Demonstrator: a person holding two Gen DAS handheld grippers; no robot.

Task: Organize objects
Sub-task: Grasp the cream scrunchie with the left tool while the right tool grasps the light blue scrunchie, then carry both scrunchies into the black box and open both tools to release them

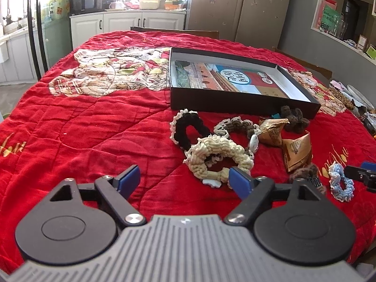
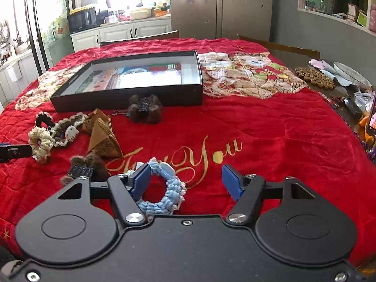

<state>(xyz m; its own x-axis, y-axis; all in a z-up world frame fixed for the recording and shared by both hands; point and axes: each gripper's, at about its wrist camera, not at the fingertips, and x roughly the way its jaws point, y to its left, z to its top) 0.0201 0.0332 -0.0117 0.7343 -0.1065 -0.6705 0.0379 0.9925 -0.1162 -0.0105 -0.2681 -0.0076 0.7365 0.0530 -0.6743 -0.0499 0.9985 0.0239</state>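
Red quilt covers the table. Right claw (image 2: pixel 186 179) stands apart, unclamped, its left pad inside the blue scrunchie (image 2: pixel 164 188); the wide left claw (image 1: pixel 184 179) should straddle the cream scrunchie (image 1: pixel 218 157) ahead-right before squeezing.

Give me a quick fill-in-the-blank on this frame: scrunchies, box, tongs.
1. The light blue scrunchie lies between the ____ tongs.
2. The black box holds a ____.
3. The left tongs near the ____ scrunchie.
4. The quilt under everything is ____.

Missing: right; book; cream; red
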